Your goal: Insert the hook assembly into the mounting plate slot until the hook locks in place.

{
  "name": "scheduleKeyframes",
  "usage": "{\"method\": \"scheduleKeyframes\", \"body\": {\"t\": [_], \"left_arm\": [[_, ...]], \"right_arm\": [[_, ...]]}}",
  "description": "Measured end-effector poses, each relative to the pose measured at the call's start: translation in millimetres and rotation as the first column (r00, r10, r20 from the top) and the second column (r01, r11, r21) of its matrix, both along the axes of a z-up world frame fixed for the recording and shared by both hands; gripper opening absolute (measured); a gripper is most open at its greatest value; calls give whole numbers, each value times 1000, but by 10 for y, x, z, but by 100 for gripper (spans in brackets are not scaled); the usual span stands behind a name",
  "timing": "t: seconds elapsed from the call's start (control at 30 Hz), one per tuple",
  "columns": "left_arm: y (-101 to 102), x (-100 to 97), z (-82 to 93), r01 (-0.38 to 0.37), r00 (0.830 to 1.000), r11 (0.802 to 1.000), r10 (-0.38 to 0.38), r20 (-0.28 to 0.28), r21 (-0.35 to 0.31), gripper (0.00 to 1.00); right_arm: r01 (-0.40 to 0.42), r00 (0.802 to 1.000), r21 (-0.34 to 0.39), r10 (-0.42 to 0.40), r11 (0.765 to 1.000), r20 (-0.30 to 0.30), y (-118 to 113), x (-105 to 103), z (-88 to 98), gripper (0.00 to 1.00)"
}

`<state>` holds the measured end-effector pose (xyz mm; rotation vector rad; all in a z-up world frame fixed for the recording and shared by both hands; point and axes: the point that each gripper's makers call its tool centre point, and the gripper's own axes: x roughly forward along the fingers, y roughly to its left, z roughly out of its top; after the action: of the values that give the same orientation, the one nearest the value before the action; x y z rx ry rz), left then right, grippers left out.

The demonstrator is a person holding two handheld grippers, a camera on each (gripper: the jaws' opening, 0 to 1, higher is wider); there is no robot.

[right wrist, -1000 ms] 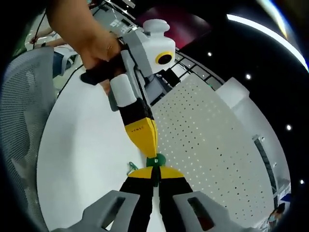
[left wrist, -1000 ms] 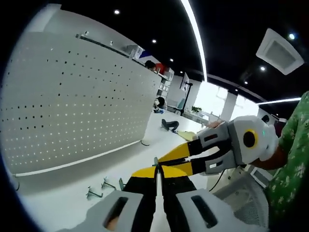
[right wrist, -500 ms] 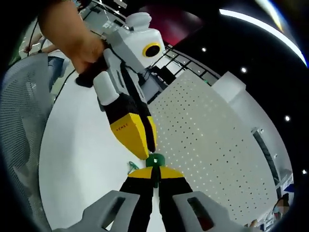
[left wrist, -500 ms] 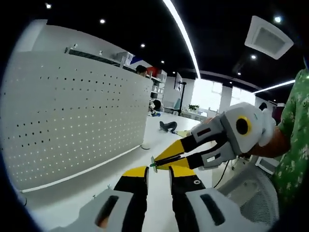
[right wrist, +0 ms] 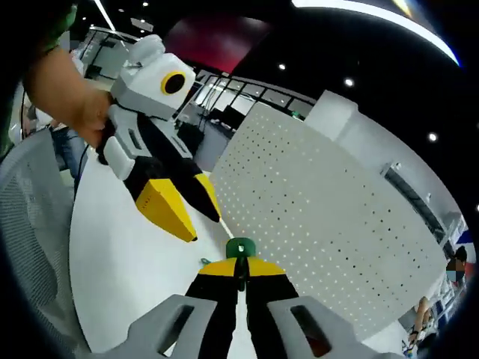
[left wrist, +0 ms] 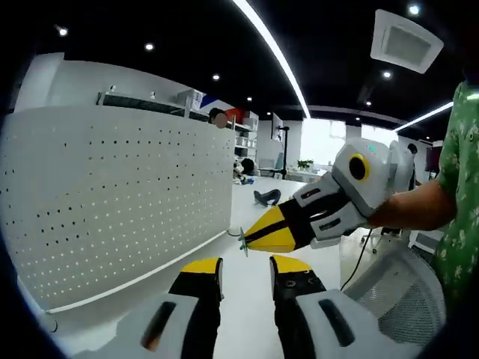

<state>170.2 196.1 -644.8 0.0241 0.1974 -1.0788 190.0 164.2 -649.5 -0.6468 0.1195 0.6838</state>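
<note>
Between right tool point(right wrist: 240, 263) tips: green hook assembly point(right wrist: 241, 247), pegboard point(right wrist: 329, 217) beside.

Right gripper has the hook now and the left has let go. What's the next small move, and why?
Probably carry the right gripper toward the white pegboard. Its jaws are shut on the green-tipped hook, which is in the air, apart from the board, and the left gripper is open with nothing between its jaws. Which hole to aim for I cannot tell yet.
</note>
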Motion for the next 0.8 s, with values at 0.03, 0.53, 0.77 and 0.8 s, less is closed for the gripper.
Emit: {"method": "scheduleKeyframes", "body": {"t": [0.03,0.53,0.77,0.8], "left_arm": [[2,-2,3,-4,1000,1000,4,5,2,27],[35,1,171,-74,992,997,74,104,-6,33],[125,57,255,-130,986,991,134,102,-43,54],[138,62,259,-136,985,990,140,98,-44,56]], "right_arm": [[10,1000,26,-10,1000,-9,-10,8,12,1],[176,983,232,-158,957,-97,-310,185,182,1],[204,977,260,-181,944,-108,-350,223,216,1],[207,977,260,-184,943,-109,-355,230,218,1]]}}
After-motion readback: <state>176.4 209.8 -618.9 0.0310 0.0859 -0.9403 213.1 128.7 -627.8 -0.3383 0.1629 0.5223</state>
